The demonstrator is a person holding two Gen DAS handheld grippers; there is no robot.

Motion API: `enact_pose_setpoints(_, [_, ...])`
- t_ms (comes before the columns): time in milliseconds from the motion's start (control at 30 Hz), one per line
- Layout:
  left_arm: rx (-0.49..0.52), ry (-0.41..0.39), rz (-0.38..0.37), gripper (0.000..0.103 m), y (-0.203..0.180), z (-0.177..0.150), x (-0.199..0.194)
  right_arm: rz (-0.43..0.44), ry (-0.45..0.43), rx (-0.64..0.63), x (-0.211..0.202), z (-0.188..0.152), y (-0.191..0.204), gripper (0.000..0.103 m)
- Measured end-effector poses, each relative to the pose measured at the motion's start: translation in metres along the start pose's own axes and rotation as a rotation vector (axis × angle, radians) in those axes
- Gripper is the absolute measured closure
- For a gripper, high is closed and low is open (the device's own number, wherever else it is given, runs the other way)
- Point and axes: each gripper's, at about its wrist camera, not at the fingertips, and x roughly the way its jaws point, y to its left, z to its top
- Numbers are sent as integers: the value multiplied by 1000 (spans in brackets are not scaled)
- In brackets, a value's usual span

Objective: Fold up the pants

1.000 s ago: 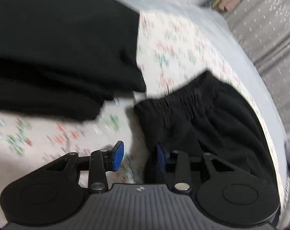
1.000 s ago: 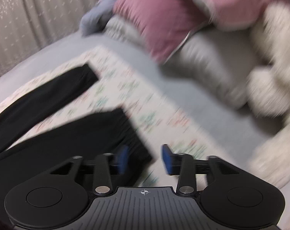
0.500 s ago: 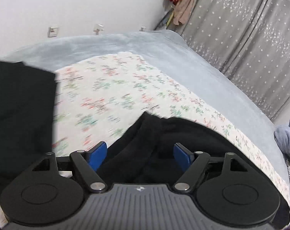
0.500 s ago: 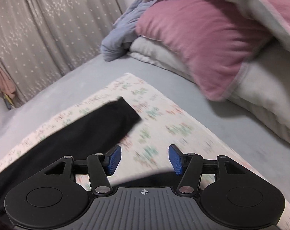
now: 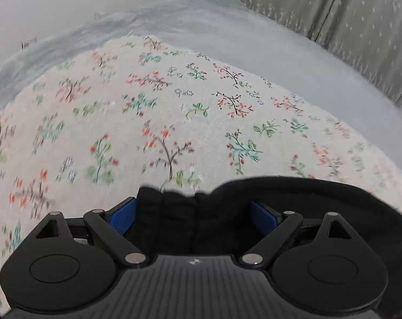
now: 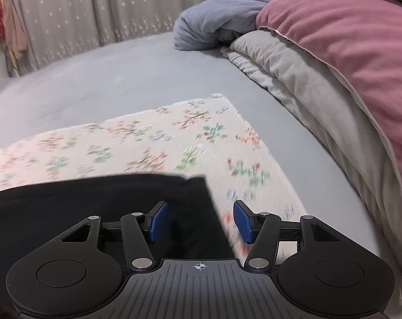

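Observation:
Black pants (image 5: 320, 202) lie on a floral cloth (image 5: 174, 111) spread over the bed. In the left wrist view their bunched waist end sits between the blue pads of my left gripper (image 5: 194, 216). Its jaws stand wide and are still opening, and the pads do not press the fabric. In the right wrist view a leg end of the pants (image 6: 94, 199) reaches in from the left. Its cut edge lies between the pads of my right gripper (image 6: 201, 222), which is open, with floral cloth showing by the right pad (image 6: 243, 222).
A grey sheet (image 6: 107, 79) surrounds the floral cloth. A pink pillow (image 6: 347, 40) on pale bedding (image 6: 294, 79) and a blue blanket (image 6: 214, 18) are piled at the right. Starred curtains (image 5: 334, 8) hang behind the bed, and a white wall (image 5: 67, 0) is at the far left.
Both grippers swept across the bed. The folded black pile left the left view and the white plush left the right view. The left jaws widened around the waist end.

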Motion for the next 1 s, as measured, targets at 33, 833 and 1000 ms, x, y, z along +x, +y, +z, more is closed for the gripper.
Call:
enact_pose_setpoints(33, [22, -8, 22, 12, -5, 1, 3, 8, 18, 20, 8, 2, -3, 49])
enact_pose_setpoints(833, [143, -141, 103, 80, -48, 11, 14, -135, -92, -65, 16, 5, 18, 89])
enact_pose_setpoints(1000, [148, -145, 108, 80, -52, 15, 14, -124, -89, -14, 32, 4, 16, 90])
